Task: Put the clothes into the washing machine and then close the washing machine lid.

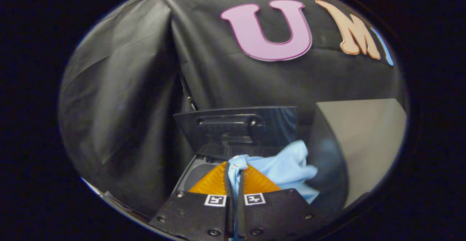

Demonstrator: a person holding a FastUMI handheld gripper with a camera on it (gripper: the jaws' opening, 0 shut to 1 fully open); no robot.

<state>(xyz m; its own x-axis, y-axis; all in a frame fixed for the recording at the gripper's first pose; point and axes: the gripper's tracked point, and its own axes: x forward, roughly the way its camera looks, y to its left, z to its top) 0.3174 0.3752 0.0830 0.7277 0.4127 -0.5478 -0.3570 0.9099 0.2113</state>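
While the gripper point(235, 168) has both fingers pressed together on a fold of the light blue garment point(287, 168), the rest of the cloth hangs out to the right of the fingers. Just beyond them stands the washing machine point(198, 170), its dark lid point(236, 126) raised upright before the black wall point(120, 99).
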